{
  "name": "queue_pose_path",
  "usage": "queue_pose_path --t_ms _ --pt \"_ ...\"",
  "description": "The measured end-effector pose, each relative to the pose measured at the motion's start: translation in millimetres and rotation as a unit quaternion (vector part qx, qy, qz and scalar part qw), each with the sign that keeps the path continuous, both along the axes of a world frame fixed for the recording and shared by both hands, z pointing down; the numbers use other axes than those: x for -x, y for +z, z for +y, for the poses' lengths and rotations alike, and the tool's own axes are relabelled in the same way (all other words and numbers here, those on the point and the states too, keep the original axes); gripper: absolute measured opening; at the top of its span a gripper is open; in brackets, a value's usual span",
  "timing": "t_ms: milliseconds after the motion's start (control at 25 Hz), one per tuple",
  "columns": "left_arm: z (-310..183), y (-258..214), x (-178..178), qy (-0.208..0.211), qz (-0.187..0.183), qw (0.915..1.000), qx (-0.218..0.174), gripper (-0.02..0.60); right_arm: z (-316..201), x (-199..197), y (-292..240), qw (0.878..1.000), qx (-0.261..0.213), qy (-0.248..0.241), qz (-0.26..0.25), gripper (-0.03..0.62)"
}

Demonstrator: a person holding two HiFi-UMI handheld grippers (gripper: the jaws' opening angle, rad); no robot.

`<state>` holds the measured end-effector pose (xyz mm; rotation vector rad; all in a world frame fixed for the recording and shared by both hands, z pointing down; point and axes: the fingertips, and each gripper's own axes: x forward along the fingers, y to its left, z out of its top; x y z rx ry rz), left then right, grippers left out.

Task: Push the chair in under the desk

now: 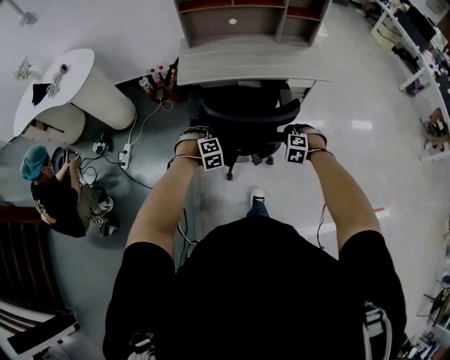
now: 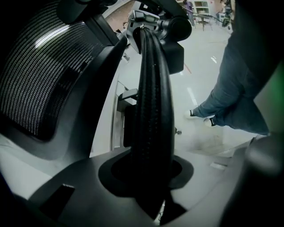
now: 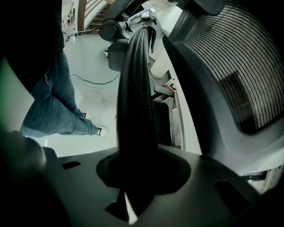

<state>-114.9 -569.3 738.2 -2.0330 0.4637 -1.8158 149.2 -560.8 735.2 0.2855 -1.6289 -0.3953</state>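
Observation:
A black office chair with a mesh backrest stands at the grey desk, its seat partly under the desk's front edge. In the head view my left gripper sits at the chair's left side and my right gripper at its right side. The left gripper view shows its jaws shut on the left armrest, whose ribbed black pad runs straight ahead between them. In the right gripper view the jaws are likewise shut on the right armrest, with the mesh backrest beside it.
A shelf unit stands on the desk. Bottles and a power strip with cables lie on the floor at the left. A crouching person is beside a white rounded table. White desks stand at the right.

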Motion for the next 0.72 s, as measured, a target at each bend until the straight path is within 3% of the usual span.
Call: queue_pose_path --t_ms 720 --pt "-22.0 -2.6 -4.1 -0.004 0.006 0.9999 -0.010 0.115 -26.9 -3.4 0.0 1.000 -0.010 -0.015 -0.001 0.092"
